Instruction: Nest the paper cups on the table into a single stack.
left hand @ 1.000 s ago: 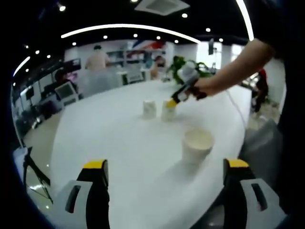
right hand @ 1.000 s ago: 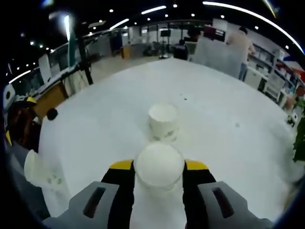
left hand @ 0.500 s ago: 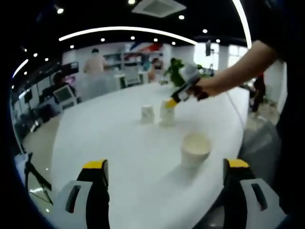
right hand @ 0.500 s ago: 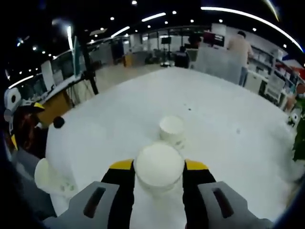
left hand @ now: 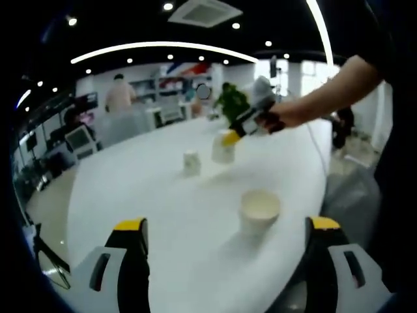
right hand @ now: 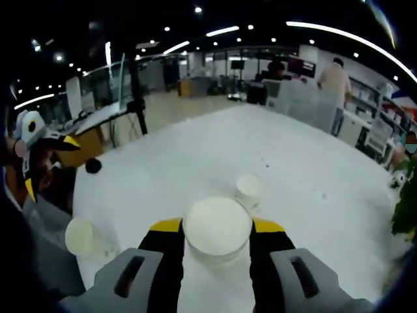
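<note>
White paper cup (right hand: 217, 227) sits clamped between your right gripper's (right hand: 217, 229) fingers, raised clear of the worktop (right hand: 195, 163), presumably so it can be lowered over another. A second cup (right hand: 248, 190) stands just beyond it, the likely receiver. In the left gripper view, a third, wider cup (left hand: 259, 210) rests mouth-up on the worktop, nearest your left gripper (left hand: 227, 244), whose fingers are spread wide and empty, apparently held in reserve. Three cups remain separate; nesting is not yet begun.

cups (left hand: 259, 210): white | table (left hand: 150, 195): white | right gripper (right hand: 217, 236): grey, yellow-tipped black jaws
</note>
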Demonstrator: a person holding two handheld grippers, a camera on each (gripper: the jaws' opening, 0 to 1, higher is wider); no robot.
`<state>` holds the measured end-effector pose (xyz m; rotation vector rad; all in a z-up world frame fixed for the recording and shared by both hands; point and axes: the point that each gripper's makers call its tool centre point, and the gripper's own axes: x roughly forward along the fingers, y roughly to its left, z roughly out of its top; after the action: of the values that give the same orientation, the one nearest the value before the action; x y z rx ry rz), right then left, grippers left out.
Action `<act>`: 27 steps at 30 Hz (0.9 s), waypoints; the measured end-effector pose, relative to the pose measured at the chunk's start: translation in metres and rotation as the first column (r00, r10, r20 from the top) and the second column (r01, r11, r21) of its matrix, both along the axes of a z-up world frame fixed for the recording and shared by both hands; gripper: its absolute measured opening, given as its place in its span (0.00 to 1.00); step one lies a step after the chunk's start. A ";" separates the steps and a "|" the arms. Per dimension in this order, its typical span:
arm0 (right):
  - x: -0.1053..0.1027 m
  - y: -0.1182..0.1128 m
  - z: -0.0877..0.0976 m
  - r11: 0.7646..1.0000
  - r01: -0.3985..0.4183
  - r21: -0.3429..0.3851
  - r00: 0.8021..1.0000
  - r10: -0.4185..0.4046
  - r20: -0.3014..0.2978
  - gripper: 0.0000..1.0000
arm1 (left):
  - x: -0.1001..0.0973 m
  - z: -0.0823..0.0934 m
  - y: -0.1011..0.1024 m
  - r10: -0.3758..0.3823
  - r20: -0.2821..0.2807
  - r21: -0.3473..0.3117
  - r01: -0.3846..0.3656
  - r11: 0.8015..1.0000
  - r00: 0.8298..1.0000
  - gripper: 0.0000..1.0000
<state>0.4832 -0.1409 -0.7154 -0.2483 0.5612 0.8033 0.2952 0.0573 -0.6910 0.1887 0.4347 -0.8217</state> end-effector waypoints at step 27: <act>-0.078 0.018 0.098 0.989 0.002 0.148 0.989 -0.024 0.146 0.36 | -0.010 0.001 -0.004 -0.150 0.009 0.019 0.150 0.988 0.989 1.00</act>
<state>0.4056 -0.1226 -0.6175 -0.1665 0.3618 0.8026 0.2849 0.0534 -0.6897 0.2447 0.4222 -0.9646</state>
